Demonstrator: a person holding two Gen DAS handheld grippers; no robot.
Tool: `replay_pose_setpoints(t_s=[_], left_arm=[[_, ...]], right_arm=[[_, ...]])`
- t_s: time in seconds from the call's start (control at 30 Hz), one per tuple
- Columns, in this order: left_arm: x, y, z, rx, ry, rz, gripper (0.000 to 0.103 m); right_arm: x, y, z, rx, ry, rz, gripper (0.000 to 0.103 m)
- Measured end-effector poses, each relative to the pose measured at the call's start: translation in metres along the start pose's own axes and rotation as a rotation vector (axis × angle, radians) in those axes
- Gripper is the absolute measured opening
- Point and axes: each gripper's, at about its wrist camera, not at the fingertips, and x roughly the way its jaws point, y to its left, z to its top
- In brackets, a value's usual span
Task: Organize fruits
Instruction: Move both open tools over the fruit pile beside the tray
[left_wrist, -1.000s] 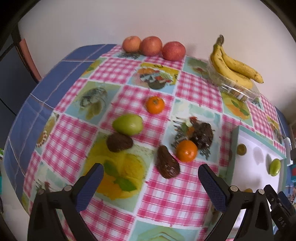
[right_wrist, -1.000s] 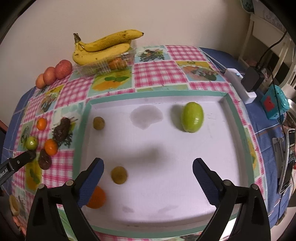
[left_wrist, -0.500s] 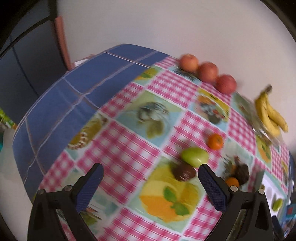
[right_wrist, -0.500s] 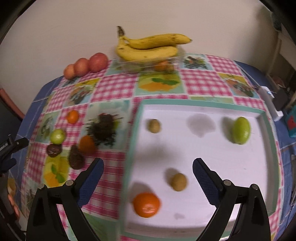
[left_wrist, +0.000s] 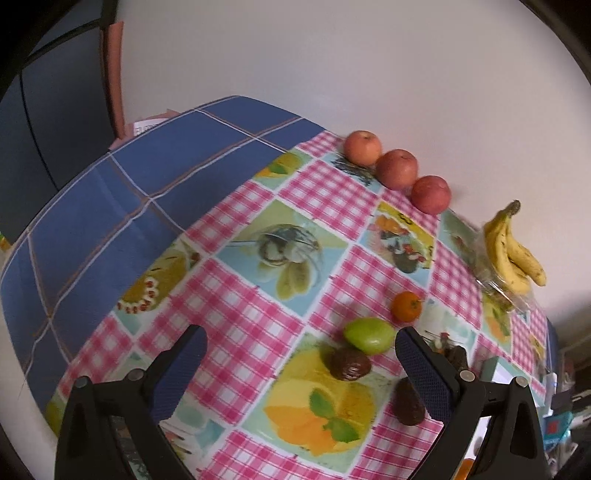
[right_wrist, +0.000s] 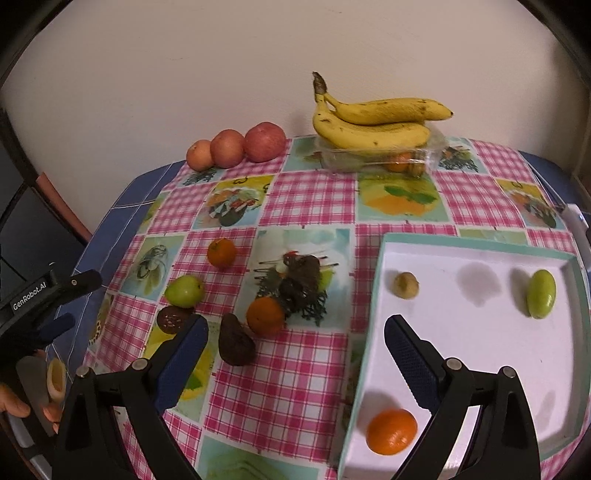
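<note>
Loose fruit lies on the checked tablecloth: a green fruit, two dark brown fruits, a small orange and a bigger orange. The white tray at the right holds an orange, a green fruit and a small brown fruit. My left gripper hangs open over the cloth, left of the green fruit, empty. My right gripper is open and empty, straddling the tray's left edge.
Three red apples line the back wall. Bananas rest on a clear plastic box. A dark clump sits mid-table. The blue cloth covers the left end. A white device lies at the far right.
My right gripper has swung left, from above the tray to over its left edge. My left gripper turned left toward the blue end of the table. Both stayed open.
</note>
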Motion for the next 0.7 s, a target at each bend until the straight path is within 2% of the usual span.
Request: replay_pose_setpoints(t_s=[0.1,0.17,0.23,0.3,0.37,0.5,0.57,0.7], left_arm=[[0.003,-0.008,-0.002,0.011,0.005,-0.016,0.101],[0.005,-0.012,-0.002,0.014,0.005,-0.027,0.101],[0.007,-0.016,-0.002,0.020,0.012,-0.045,0.093],[0.013,-0.020,-0.002,0.022,0.024,-0.048,0.093],[0.021,-0.023,-0.003,0.026,0.045,-0.042,0.093],[0.039,-0.025,-0.009,0.022,0.093,-0.043,0.091],[0.048,-0.024,-0.013,0.011,0.119,-0.049,0.088],[0.064,-0.020,-0.019,-0.038,0.168,-0.083,0.084]], right_arm=[[0.005,-0.001,0.003,0.021,-0.003,0.011,0.094],[0.008,-0.001,0.005,0.026,-0.003,0.018,0.085],[0.011,-0.001,0.007,0.030,-0.003,0.032,0.084],[0.015,0.000,0.009,0.042,0.005,0.051,0.083],[0.022,0.001,0.011,0.045,0.016,0.054,0.073],[0.037,0.004,0.010,0.046,0.053,0.045,0.061],[0.047,0.005,0.008,0.056,0.077,0.051,0.050],[0.064,0.006,0.003,0.074,0.112,0.080,0.045]])
